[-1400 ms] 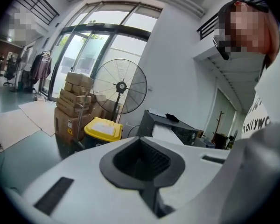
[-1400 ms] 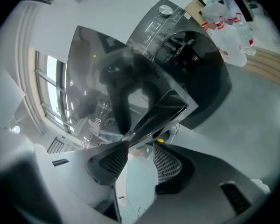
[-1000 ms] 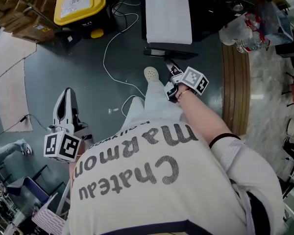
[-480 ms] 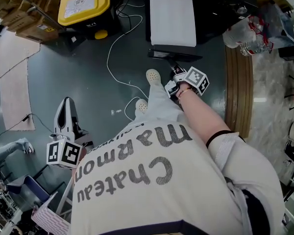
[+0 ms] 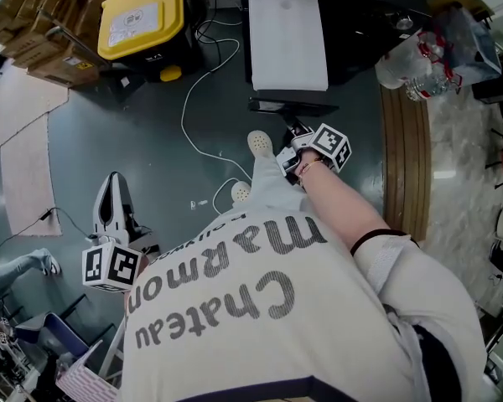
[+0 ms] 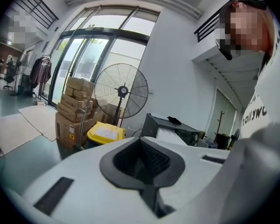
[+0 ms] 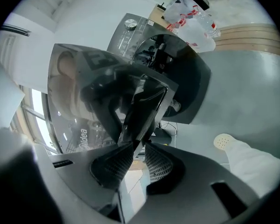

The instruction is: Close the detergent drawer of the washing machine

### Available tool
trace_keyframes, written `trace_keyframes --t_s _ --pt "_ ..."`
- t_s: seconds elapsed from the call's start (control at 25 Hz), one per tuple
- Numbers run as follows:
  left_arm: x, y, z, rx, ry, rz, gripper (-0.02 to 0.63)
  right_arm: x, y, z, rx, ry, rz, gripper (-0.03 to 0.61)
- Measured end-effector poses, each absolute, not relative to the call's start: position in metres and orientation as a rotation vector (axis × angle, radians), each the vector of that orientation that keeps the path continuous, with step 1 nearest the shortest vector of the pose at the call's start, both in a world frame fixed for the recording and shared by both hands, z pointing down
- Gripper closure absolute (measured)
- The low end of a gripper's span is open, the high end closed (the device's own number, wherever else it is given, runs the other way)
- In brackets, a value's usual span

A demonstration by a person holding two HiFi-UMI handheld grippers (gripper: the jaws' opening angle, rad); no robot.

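The washing machine (image 5: pixel 287 32) stands at the top of the head view, its white top facing me. A dark detergent drawer front (image 5: pixel 290 105) sticks out from its front side. My right gripper (image 5: pixel 295 131) reaches to that front. In the right gripper view its jaws have just been closing, and my right gripper (image 7: pixel 136 148) now pinches the thin lower edge of the glossy dark drawer front (image 7: pixel 130 101) between its ribbed pads (image 7: pixel 157 164). My left gripper (image 5: pixel 113 178) hangs apart at the lower left over the floor. In its own view my left gripper (image 6: pixel 142 146) is shut on nothing.
A yellow-lidded bin (image 5: pixel 141 15) and stacked cartons (image 5: pixel 33 32) stand left of the machine. A white cable (image 5: pixel 189 115) runs across the grey floor. The person's shoes (image 5: pixel 259 145) are near the drawer. A curved wooden strip (image 5: pixel 402 141) and a plastic bag (image 5: pixel 419 57) lie to the right.
The right gripper stays at the drawer front and its marker cube has rolled slightly. The left gripper has hardly moved.
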State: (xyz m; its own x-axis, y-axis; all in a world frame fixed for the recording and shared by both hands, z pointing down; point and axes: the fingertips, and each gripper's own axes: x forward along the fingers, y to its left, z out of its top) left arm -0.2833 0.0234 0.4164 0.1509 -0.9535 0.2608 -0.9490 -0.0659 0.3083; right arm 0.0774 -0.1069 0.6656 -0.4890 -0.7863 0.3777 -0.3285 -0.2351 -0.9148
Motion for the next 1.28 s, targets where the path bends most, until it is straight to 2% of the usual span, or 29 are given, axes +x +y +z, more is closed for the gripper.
trace_keyframes --t_s 1.28 --pt "-0.318 -0.018 0.403 1.986 -1.842 -0.168 0.606 0.078 -0.118 0.651 -1.368 1.628 -1.869 0.491"
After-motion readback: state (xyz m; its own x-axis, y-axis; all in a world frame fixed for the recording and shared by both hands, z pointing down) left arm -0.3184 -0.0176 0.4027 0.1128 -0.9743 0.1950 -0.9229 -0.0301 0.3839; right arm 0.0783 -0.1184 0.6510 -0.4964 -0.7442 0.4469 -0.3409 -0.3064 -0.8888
